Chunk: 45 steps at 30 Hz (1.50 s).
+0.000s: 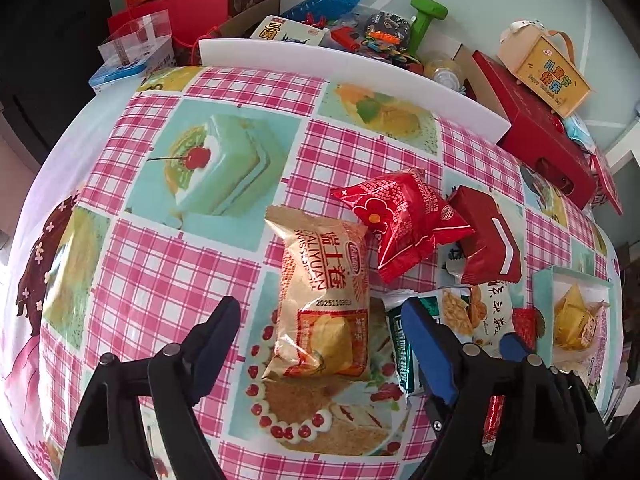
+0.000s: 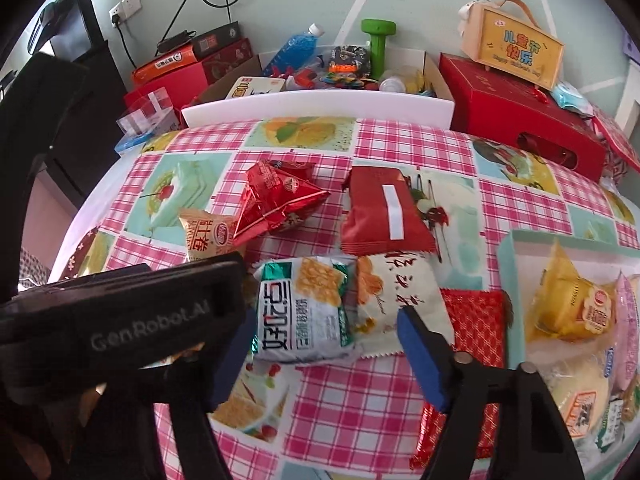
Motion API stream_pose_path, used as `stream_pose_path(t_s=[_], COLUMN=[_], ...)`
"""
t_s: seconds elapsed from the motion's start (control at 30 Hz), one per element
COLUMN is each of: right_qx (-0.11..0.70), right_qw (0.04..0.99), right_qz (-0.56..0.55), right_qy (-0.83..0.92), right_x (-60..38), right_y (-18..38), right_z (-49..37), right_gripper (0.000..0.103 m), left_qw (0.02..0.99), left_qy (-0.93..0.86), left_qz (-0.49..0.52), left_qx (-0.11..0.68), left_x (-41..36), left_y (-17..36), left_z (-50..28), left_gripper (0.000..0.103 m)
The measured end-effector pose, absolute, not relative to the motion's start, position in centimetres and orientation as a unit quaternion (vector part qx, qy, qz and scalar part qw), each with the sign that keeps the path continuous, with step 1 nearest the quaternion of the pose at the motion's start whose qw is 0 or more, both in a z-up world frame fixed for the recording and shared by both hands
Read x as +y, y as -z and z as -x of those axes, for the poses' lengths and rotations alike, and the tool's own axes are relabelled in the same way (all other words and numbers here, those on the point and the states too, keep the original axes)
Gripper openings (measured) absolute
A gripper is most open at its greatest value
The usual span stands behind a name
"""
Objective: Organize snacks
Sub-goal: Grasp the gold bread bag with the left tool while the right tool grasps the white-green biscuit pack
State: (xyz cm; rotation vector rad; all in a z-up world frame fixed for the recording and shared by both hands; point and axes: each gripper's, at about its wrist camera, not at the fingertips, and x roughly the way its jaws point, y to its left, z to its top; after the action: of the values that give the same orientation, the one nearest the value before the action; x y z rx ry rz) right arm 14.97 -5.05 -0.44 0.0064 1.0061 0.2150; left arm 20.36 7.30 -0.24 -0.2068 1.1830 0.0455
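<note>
The left claw (image 1: 316, 320) is held open astride the gold Swiss-roll packet (image 1: 324, 300), pads not yet pressing, apparently for a lengthwise grasp. The right claw (image 2: 324, 344) is spread around the green-and-white cracker packet (image 2: 304, 312), nothing gripped. Loose snacks are left on the desk (image 2: 352, 408); sorted ones lie in the tray (image 2: 508, 248) at the right.

From my feed: gold snack pack (image 1: 326, 300) reads "DALIYUAN" and "2025110303", the left gripper's body (image 2: 120, 320) says "GenRobot.AI", yellow box (image 2: 516, 54) says 儿童节快乐.
</note>
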Motion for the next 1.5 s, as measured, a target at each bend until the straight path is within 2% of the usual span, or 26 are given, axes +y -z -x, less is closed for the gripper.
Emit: stream_pose_path(t_s=[0.03,0.13,0.27,0.57,1.27,1.5], right_qx=[0.481,0.485,0.482,0.487,0.497,0.497], right_qw=[0.870,0.868,0.869,0.865,0.856,0.856], right_qz=[-0.003,-0.003,-0.014,-0.016,-0.001,0.009], right_qy=[-0.105,-0.105,-0.107,-0.117,-0.140,-0.142], right_x=[-5.0,-4.8,-4.7,-4.3,-2.9,-2.4], right_y=[0.6,1.1,1.4,1.6,1.9,2.1], right_z=[-15.1,-15.5,-15.8,-15.8,-15.5,-15.4], right_gripper=[0.065,0.059,0.057,0.056,0.057,0.062], left_qw=[0.824,0.819,0.811,0.809,0.797,0.796], left_qy=[-0.020,-0.017,-0.015,-0.017,-0.026,-0.040], left_qz=[0.097,0.093,0.098,0.124,0.177,0.181], left_qx=[0.559,0.566,0.576,0.574,0.576,0.577], left_x=[7.2,6.9,6.6,7.5,11.1,12.7], left_y=[0.4,1.0,1.9,2.2,1.7,1.5], left_z=[-20.5,-20.7,-20.9,-20.3,-18.7,-18.0], left_gripper=[0.072,0.069,0.055,0.041,0.038,0.038])
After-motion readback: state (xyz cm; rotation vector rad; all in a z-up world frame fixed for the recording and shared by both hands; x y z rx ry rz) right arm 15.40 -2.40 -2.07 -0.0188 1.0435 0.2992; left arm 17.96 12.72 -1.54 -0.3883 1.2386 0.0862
